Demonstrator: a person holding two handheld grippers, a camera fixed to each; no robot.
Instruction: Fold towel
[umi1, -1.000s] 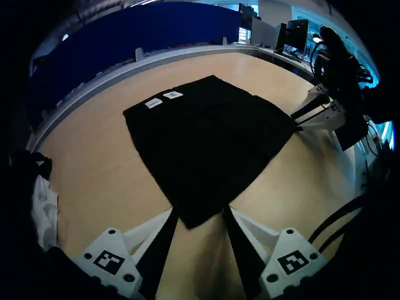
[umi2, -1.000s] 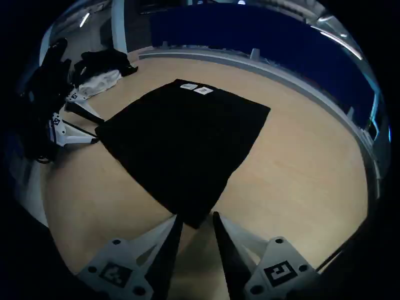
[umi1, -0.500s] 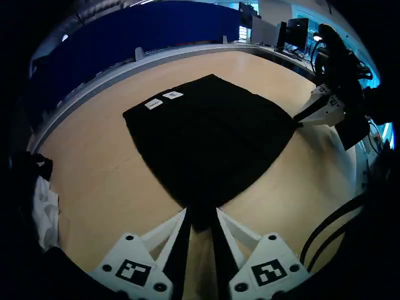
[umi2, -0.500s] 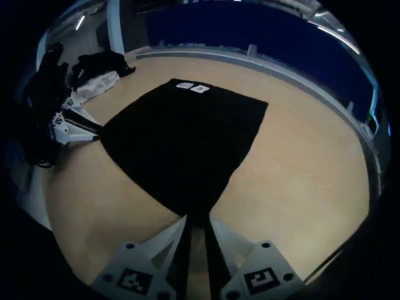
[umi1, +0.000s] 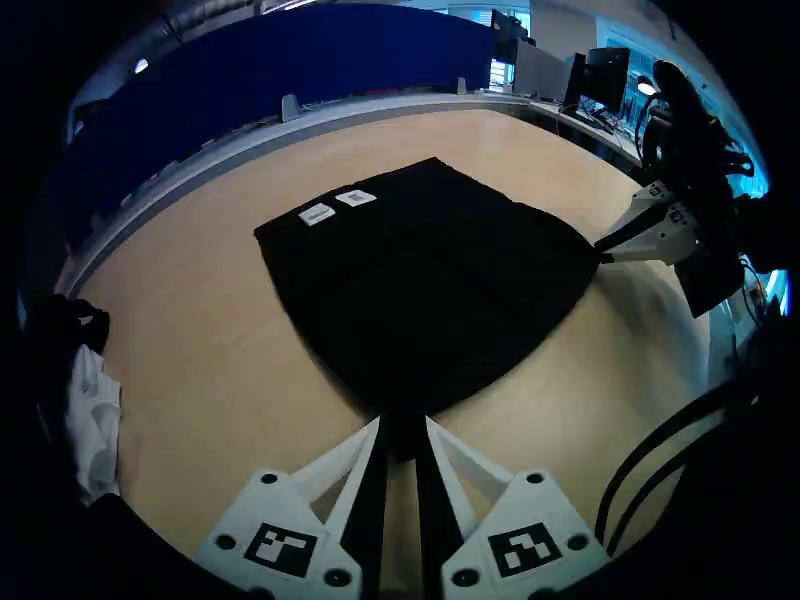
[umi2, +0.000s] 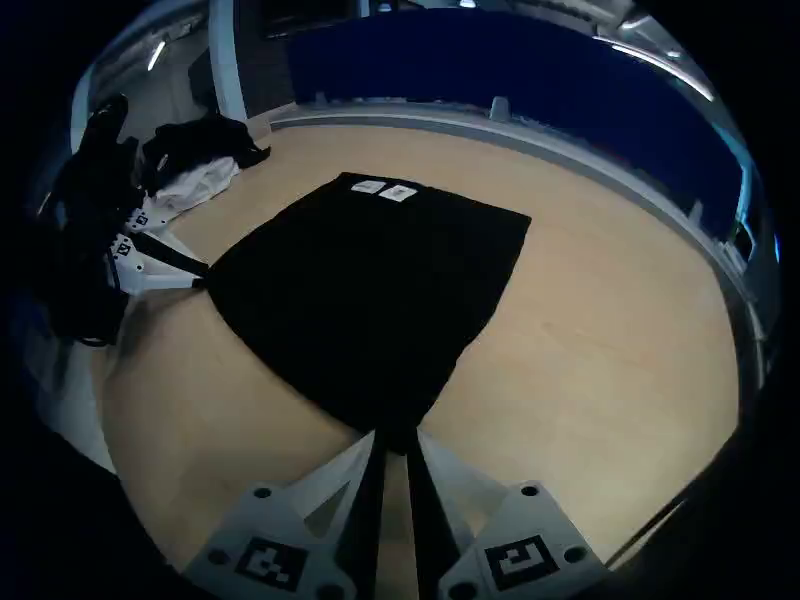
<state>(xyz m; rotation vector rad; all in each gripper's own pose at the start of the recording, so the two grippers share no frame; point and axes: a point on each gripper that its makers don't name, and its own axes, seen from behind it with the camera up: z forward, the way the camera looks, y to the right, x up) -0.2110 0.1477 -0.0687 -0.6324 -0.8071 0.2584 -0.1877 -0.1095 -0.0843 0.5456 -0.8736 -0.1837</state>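
Left tool (umi1: 401, 432) was pinched down on one corner of the black towel (umi1: 420, 280), fingers pressed together with the cloth caught between them. Right tool (umi2: 395, 440), same deal, clamped on the neighbouring corner. The towel itself was spread out pretty flat in the middle of the light wooden worktop (umi1: 190, 330), with two little white tags (umi1: 335, 205) at its far edge. A blue partition (umi1: 300, 50) ran along the far side of the worktop, and a heap of black and white clothes (umi2: 200, 160) sat near one end.
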